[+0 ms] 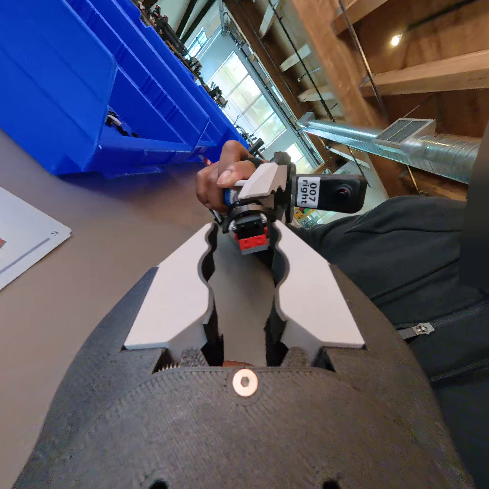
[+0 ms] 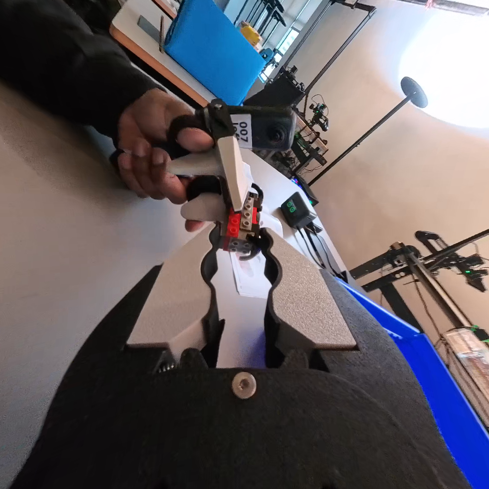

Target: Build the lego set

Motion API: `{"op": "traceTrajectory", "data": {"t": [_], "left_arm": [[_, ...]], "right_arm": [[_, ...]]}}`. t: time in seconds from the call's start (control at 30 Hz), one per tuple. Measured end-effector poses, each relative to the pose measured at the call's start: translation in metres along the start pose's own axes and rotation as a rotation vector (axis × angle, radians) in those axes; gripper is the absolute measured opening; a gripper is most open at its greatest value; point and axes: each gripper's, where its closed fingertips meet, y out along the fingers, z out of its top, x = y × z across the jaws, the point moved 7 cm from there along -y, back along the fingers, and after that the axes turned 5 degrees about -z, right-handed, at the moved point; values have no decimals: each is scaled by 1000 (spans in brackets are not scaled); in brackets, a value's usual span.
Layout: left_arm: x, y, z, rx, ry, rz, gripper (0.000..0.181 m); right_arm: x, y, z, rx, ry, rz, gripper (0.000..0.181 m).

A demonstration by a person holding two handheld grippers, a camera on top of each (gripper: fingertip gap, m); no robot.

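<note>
A small lego model [image 2: 239, 225] of red, grey and black bricks is held in the air above the grey table [image 2: 66, 238]. My right gripper [image 2: 239, 235] is shut on its lower end. My left gripper [image 2: 225, 211] comes in from the upper left and clamps its upper part between two white fingers [image 2: 232, 172]. In the left wrist view the model [image 1: 251, 239] sits between my left gripper's [image 1: 243, 227] tips, with the right gripper's finger [image 1: 262, 182] and its hand just beyond. A black curved piece [image 2: 251, 254] hangs at the model's underside.
Blue storage bins [image 1: 105, 92] stand on the table behind the model, and one [image 2: 423, 370] shows at the right. An instruction booklet [image 1: 26, 238] lies at the left. A black device with green lights [image 2: 296, 211] and papers [image 2: 251, 283] lie beyond. A dark sleeve [image 1: 383, 264] is close by. Left and right tips are no more than a few centimetres apart.
</note>
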Motion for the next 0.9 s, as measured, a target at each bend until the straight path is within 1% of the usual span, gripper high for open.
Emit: {"op": "traceTrajectory", "data": {"t": [0.03,0.13,0.17,0.2,0.3,0.37,0.43,0.5,0.53,0.6,0.67,0.7,0.77,0.83,0.9], "left_arm": [[1,1,0,5,16,-4,29],[2,1,0,19,89,5,26],[3,0,1,25,121,16,26],[4,0,1,24,164,30,26],[9,-4,5,22,353,93,26],[14,-8,8,29,538,172,26],[18,-12,11,31,773,290,26],[20,-16,14,50,1008,452,26],[21,-17,14,52,1104,517,26],[21,-16,13,42,1228,593,26],[21,-14,9,29,1322,615,26],[22,-12,8,31,1366,622,26],[23,-11,6,26,1431,636,26],[25,-9,5,15,1489,622,26],[28,-7,3,9,1536,610,26]], "right_arm": [[-1,1,0,-6,-23,-4,29],[-1,2,-2,9,-14,-24,31],[0,2,-1,20,19,-29,32],[1,2,-1,36,70,-20,37],[10,1,-1,73,308,19,59],[19,1,-3,91,527,47,69],[26,4,-8,86,796,78,72],[27,9,-13,83,1080,108,72],[26,12,-14,107,1214,136,72],[23,18,-17,151,1455,171,71],[20,22,-19,221,1656,227,68],[18,24,-21,235,1730,248,67],[13,26,-25,248,1812,279,64],[9,27,-26,273,1834,299,57],[7,27,-25,297,1848,320,53]]}}
